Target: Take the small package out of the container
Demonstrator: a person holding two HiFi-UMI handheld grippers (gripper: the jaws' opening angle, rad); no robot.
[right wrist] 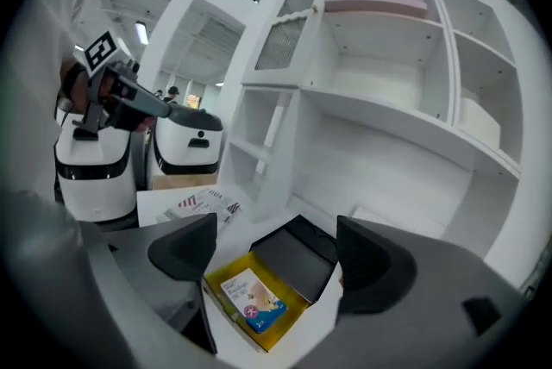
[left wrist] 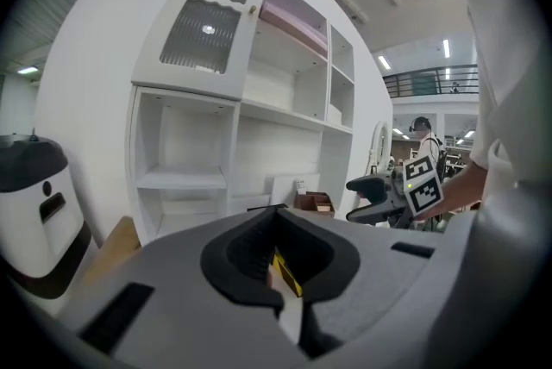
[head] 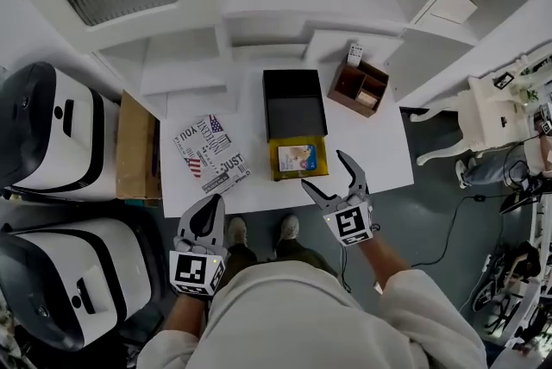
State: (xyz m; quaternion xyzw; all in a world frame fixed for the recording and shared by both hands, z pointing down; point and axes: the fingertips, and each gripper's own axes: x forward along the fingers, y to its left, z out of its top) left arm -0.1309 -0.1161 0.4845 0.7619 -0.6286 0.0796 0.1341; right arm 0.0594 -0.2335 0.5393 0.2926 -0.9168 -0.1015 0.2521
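Small package (head: 299, 157) lies flat inside the yellow container (head: 273, 161) on the white table (head: 379, 152). My right gripper (head: 323, 169) hangs spread just beside it; my left gripper (head: 213, 203) is pressed together, empty.

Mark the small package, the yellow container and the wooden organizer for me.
small package (right wrist: 251, 300), right gripper view, middle of its printed face
yellow container (head: 273, 160), head view, its left wall
wooden organizer (head: 342, 84), head view, its left compartment
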